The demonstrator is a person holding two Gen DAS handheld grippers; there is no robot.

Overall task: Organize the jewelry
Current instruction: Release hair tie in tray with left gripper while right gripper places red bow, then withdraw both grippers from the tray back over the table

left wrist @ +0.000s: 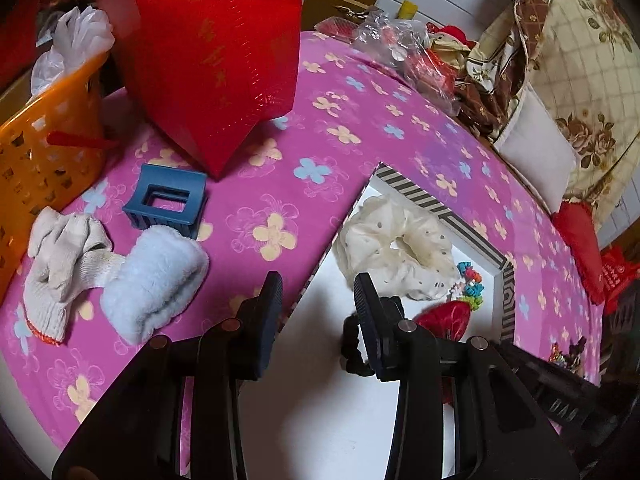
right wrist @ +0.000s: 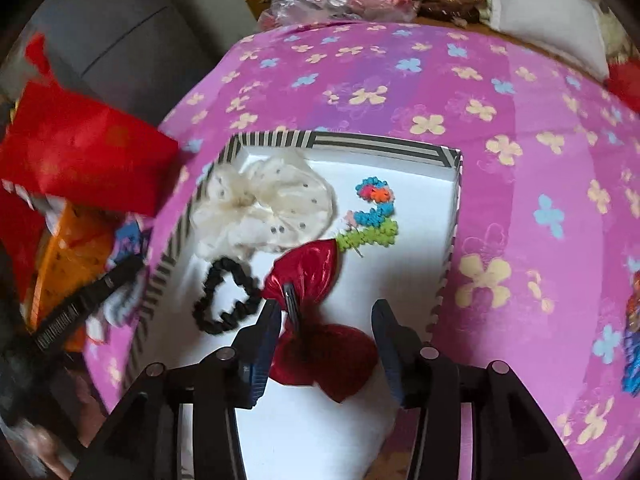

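A white box with a striped rim (right wrist: 360, 142) lies on the pink flowered cloth. It holds a cream scrunchie (right wrist: 260, 204), a black scrunchie (right wrist: 224, 296), a colourful beaded piece (right wrist: 376, 212) and a red bow clip (right wrist: 316, 320). My right gripper (right wrist: 324, 328) is open above the red bow, its fingers either side of it. My left gripper (left wrist: 318, 300) is open and empty over the box's near left rim (left wrist: 412, 190), next to the cream scrunchie (left wrist: 396, 248). A blue claw clip (left wrist: 166, 200) and a fluffy light-blue band (left wrist: 154, 280) lie on the cloth to the left.
A tall red bag (left wrist: 216, 60) stands at the back left beside an orange basket (left wrist: 44, 152). A white work glove (left wrist: 60, 264) lies near the fluffy band. Plastic wrapping (left wrist: 400, 48), patterned fabric (left wrist: 560, 60) and a white pillow (left wrist: 536, 148) crowd the far right edge.
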